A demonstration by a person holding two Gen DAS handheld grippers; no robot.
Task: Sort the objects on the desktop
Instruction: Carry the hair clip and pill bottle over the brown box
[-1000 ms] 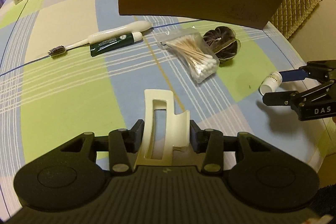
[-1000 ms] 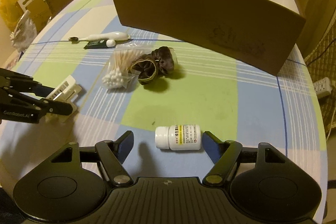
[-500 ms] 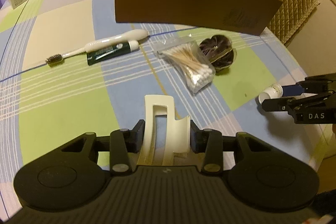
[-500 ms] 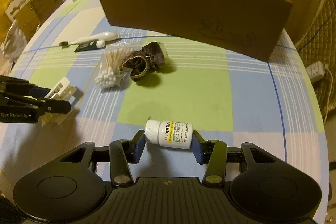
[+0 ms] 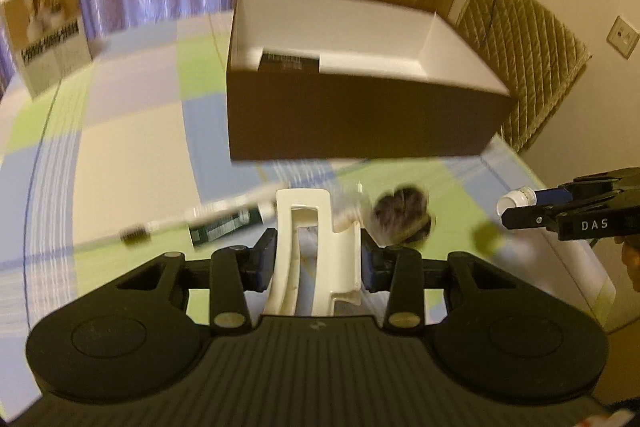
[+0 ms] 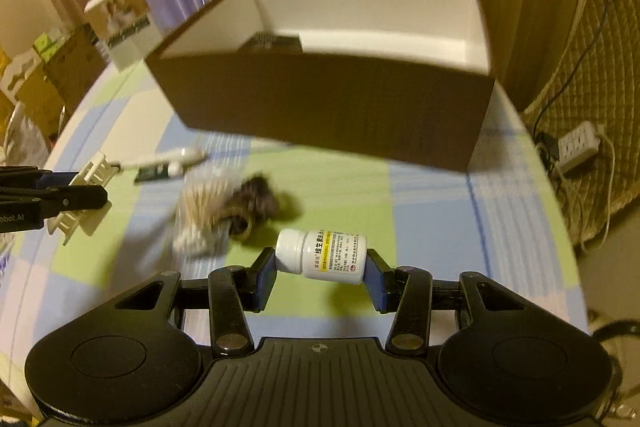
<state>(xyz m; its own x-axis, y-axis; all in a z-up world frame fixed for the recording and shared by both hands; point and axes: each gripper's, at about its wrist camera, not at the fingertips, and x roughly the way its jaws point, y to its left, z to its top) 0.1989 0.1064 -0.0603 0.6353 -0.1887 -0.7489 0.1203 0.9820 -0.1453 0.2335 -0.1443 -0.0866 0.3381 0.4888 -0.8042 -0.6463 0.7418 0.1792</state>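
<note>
My left claw is clamped on the cream hair clip, held above the desk. My right claw is clamped on the white pill bottle, also lifted. Farther out lie the cotton swabs, toothbrush and the open brown box.

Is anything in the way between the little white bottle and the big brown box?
Nothing visible blocks it. The right gripper holds the white pill bottle above the tablecloth, and only bare cloth lies ahead up to the brown box. The box's near wall is tall, so the bottle must go over its rim. The scrunchie lies off left.
</note>
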